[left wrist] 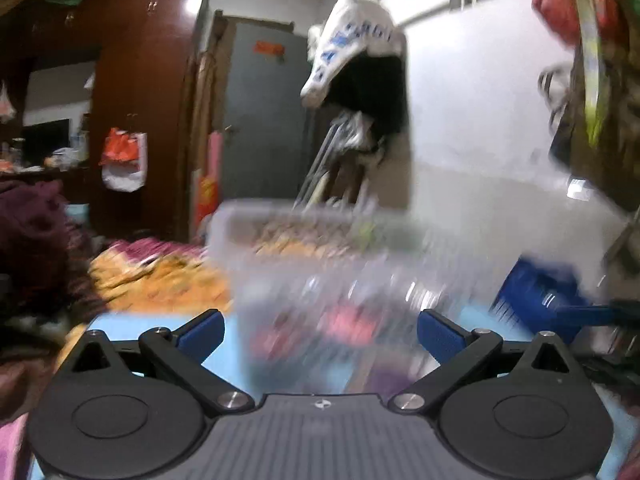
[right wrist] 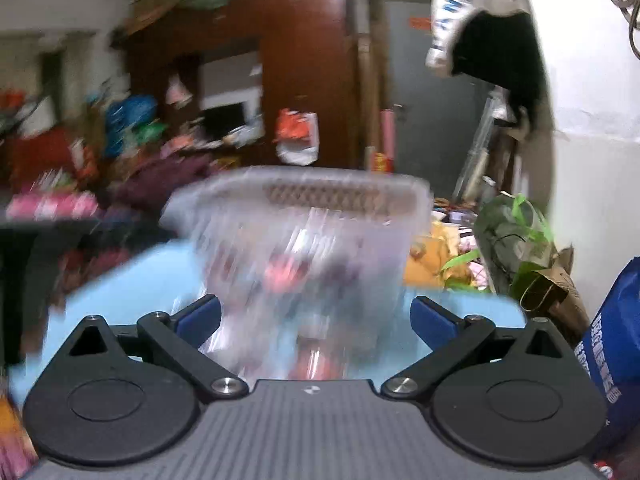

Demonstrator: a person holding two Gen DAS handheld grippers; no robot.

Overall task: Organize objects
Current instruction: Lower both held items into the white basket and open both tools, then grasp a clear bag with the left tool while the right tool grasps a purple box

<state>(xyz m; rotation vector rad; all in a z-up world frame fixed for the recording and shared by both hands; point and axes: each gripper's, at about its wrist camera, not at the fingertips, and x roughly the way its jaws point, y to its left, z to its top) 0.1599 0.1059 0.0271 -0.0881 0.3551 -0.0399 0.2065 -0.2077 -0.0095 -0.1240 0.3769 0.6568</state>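
At twelve o'clock of both wide-spread grippers, left [left wrist: 320,330] and right [right wrist: 315,318], stands the blurred clear bin [right wrist: 304,240] on the blue surface [right wrist: 132,280], untouched by either's fingers.

clear bin [right wrist: 304,248] ahead; blue bag [right wrist: 612,344] rightward

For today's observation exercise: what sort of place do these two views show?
Probably a cluttered bedroom at home: a tall reddish-brown wooden wardrobe, patterned orange and pink bedding, and a grey door behind a clear plastic storage bin.
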